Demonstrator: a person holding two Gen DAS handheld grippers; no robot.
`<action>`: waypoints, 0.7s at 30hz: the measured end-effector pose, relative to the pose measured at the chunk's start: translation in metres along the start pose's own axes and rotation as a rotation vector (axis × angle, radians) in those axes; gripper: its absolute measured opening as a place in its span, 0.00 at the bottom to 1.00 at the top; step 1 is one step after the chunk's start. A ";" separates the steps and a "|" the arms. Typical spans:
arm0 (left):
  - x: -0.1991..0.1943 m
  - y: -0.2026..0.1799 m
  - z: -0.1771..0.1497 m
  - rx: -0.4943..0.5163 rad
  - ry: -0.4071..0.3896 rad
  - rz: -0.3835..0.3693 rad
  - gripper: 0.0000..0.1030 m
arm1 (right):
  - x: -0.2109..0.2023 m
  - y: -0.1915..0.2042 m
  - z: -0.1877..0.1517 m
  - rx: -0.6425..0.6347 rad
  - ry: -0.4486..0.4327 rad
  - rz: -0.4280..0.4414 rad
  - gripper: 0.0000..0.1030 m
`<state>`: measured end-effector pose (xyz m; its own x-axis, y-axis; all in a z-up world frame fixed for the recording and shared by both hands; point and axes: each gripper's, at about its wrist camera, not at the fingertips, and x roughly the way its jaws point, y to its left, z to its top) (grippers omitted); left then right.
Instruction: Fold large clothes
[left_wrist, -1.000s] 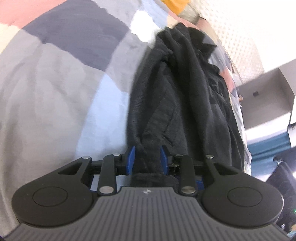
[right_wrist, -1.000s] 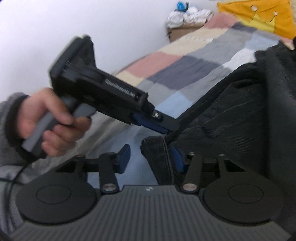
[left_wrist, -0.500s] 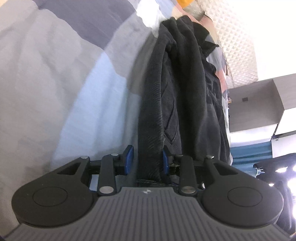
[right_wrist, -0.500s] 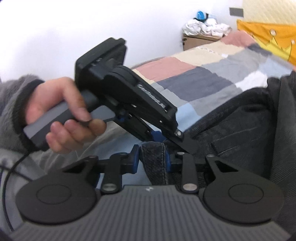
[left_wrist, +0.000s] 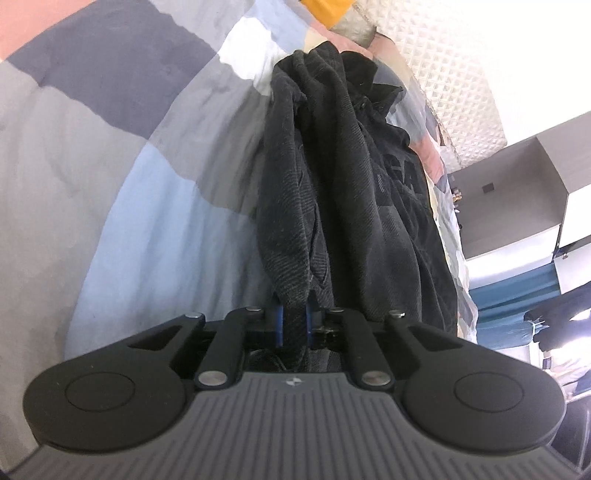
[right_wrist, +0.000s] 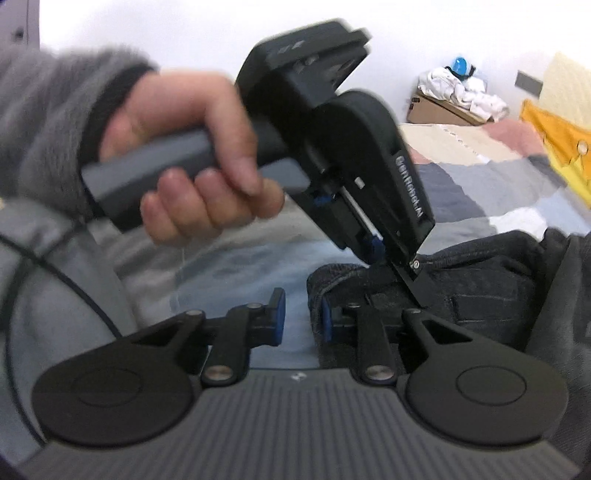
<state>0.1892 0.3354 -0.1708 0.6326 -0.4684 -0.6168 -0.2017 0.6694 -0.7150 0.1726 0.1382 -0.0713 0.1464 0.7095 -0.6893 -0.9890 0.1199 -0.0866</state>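
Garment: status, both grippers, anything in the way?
Left gripper just closed on garment hem. Right gripper closing, not pinching yet, hem at one pad. Garment bunched, trailing over bed. Left gripper crowds the right's jaws.

The left gripper (left_wrist: 294, 320) has just closed its jaws tight on a fold of dark cloth. A left hand (right_wrist: 192, 162) in a grey sleeve (right_wrist: 48, 122) grips its handle. The right gripper (right_wrist: 301, 317) has been closing too, yet its jaws stand apart, one pad against cloth.

Left gripper (left_wrist: 294, 320), jaws just closing in, is pinching a fold of the black garment (left_wrist: 343, 192), w/ the rest trailing away over the patchwork bedspread (left_wrist: 110, 155).
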 end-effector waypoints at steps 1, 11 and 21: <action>-0.001 0.001 0.000 -0.006 0.000 0.003 0.11 | -0.001 0.000 -0.001 -0.001 -0.004 -0.001 0.23; 0.001 -0.009 -0.003 0.031 -0.011 0.045 0.11 | -0.007 0.009 -0.010 0.009 -0.024 -0.048 0.23; -0.005 -0.001 -0.003 0.019 -0.013 0.174 0.11 | -0.067 -0.033 -0.030 0.339 -0.137 -0.142 0.23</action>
<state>0.1842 0.3349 -0.1682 0.5990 -0.3372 -0.7263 -0.2947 0.7506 -0.5915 0.1952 0.0663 -0.0436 0.3056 0.7525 -0.5834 -0.8990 0.4299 0.0836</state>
